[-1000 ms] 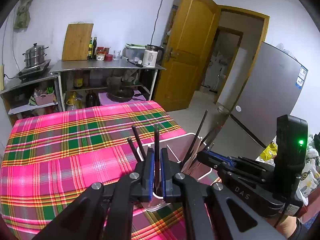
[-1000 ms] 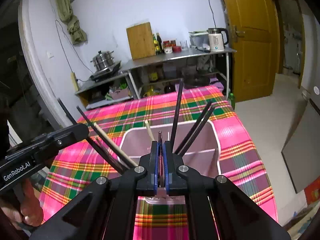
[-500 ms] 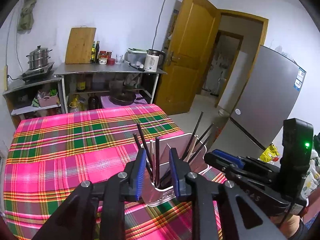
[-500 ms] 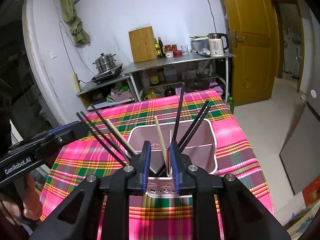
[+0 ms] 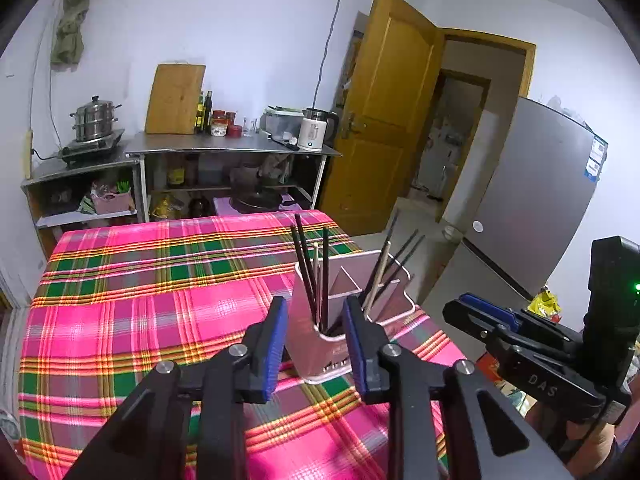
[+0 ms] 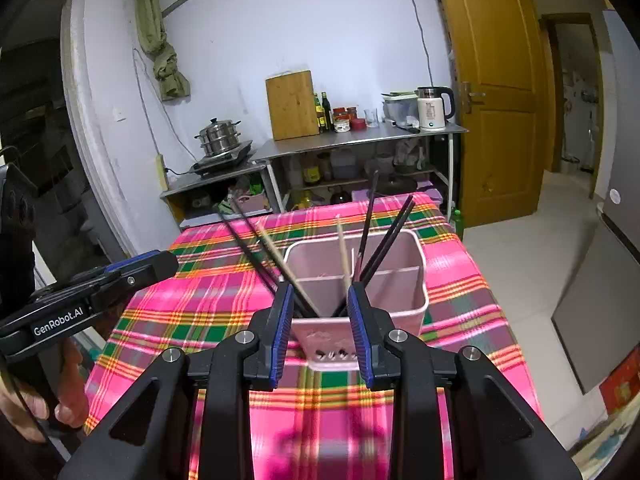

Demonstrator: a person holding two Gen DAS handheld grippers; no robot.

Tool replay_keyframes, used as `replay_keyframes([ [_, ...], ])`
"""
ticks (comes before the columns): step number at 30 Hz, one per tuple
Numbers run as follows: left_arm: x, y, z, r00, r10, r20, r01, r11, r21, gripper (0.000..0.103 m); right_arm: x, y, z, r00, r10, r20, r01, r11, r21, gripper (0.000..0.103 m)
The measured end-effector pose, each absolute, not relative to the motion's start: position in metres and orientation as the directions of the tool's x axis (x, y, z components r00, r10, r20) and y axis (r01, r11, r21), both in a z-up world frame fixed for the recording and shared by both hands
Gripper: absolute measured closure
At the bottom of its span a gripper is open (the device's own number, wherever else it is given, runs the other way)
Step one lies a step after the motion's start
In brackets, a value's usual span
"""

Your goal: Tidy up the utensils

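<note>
Release step: left gripper (image 5: 316, 344) & right gripper (image 6: 320, 332) jaws opening, nothing held; chopsticks (image 6: 372, 232) in holder (image 6: 404, 280). Next: find leftover utensils.

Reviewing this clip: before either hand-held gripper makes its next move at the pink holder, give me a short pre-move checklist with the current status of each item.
1. Left hand-held gripper free of chopsticks: ok, jaws opening, nothing between the pads.
2. Right hand-held gripper free: ok, jaws opening, empty.
3. Holder upright on the tablecloth: ok.
4. Chopsticks all inside the holder: ok, they lean in it; none lies on the cloth in view.
5. Chopsticks sorted by compartment: cannot tell, bases hidden.
6. Holder safely in from the table edge: not ok, it stands close to the edge in the left view.
</note>
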State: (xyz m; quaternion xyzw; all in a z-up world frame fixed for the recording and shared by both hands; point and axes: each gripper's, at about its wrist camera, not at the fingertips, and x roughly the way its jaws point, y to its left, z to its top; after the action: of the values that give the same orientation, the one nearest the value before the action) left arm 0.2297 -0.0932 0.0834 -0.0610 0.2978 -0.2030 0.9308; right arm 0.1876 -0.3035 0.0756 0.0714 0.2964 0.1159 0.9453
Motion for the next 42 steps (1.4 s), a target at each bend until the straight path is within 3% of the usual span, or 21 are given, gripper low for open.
replay_keyframes([
  [17, 0.139, -0.076, 0.029, 0.739, -0.370, -0.563, 0.329, 0.927, -0.178, 0.073, 0.096, -0.282, 0.044, 0.796, 0.217, -0.565, -0.166, 0.976, 0.141, 0.073],
  [42, 0.077, -0.066, 0.020, 0.768, -0.352, -0.535, 0.314, 0.935, -0.165, 0.073, 0.031, -0.270, 0.026, 0.798, 0.182, -0.575, -0.155, 0.983, 0.096, 0.073],
])
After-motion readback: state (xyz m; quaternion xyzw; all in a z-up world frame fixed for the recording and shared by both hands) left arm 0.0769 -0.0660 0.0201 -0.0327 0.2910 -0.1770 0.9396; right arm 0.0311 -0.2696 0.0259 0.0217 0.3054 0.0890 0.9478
